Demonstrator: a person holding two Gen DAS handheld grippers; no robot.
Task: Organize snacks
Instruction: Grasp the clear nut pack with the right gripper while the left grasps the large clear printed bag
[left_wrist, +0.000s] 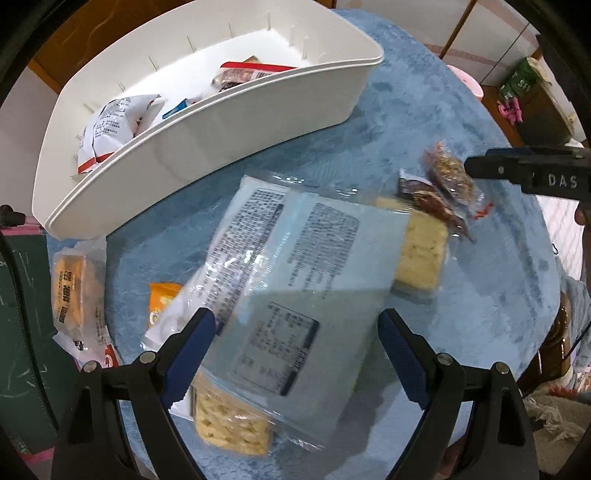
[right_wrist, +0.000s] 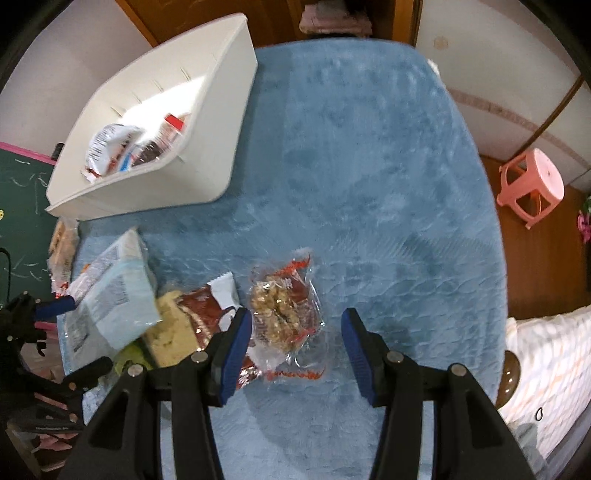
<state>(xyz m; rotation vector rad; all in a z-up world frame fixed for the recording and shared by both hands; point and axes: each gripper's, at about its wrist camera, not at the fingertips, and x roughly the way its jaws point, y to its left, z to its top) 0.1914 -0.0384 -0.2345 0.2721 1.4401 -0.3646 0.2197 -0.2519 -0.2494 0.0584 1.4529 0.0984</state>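
A white bin (left_wrist: 229, 122) stands at the back left of the blue cloth and holds several snack packets; it also shows in the right wrist view (right_wrist: 155, 184). My left gripper (left_wrist: 297, 332) is open over a large clear cracker pack (left_wrist: 295, 266) with printed labels. My right gripper (right_wrist: 295, 332) is open above a clear nut-bar packet (right_wrist: 282, 310), with a red wrapped snack (right_wrist: 207, 310) at its left finger. The nut bar (left_wrist: 448, 171) and red snack (left_wrist: 424, 195) also show in the left wrist view, below the right gripper's fingers (left_wrist: 517, 171).
A yellow biscuit pack (left_wrist: 75, 295) and an orange packet (left_wrist: 162, 299) lie at the cloth's left edge. A pink stool (right_wrist: 532, 188) stands on the floor at the right. A bed (right_wrist: 554, 369) lies at lower right. A green chalkboard (right_wrist: 22, 206) is at left.
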